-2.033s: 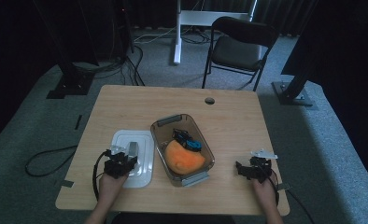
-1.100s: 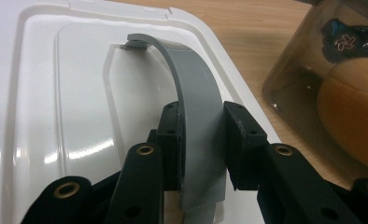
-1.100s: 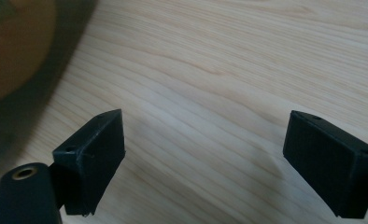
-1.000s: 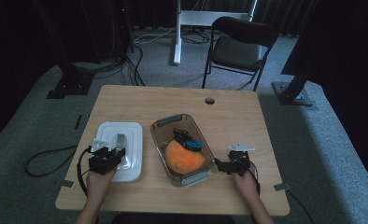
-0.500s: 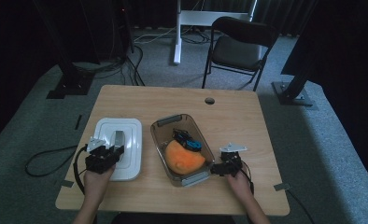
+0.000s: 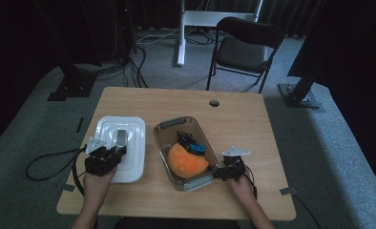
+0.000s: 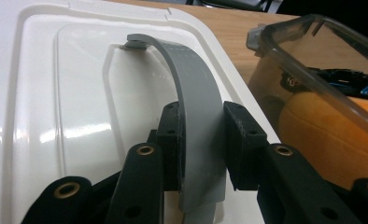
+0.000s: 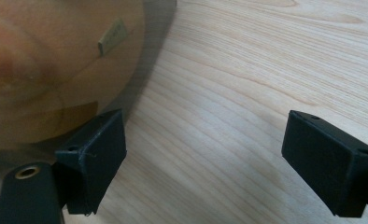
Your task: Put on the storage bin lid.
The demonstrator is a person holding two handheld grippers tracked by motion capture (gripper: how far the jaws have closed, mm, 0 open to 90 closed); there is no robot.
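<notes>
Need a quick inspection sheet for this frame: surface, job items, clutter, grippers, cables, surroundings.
Surface: wooden table, with a round hole near the far edge.
Job's things: white lid flat on the table, its grey handle arched up; clear bin beside it holds an orange item and a black and blue item.
Clutter: nothing seen.
Grippers: left hand-held gripper shut on the grey handle; right hand-held gripper open, one jaw at the bin's wall.
Cables: one trails from each gripper; more on the floor.
Surroundings: black chair, carpet, stand bases.

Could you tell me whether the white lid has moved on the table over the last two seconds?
Yes. The white lid, gripped by the left gripper at its grey handle, has shifted left, away from the clear container.
</notes>
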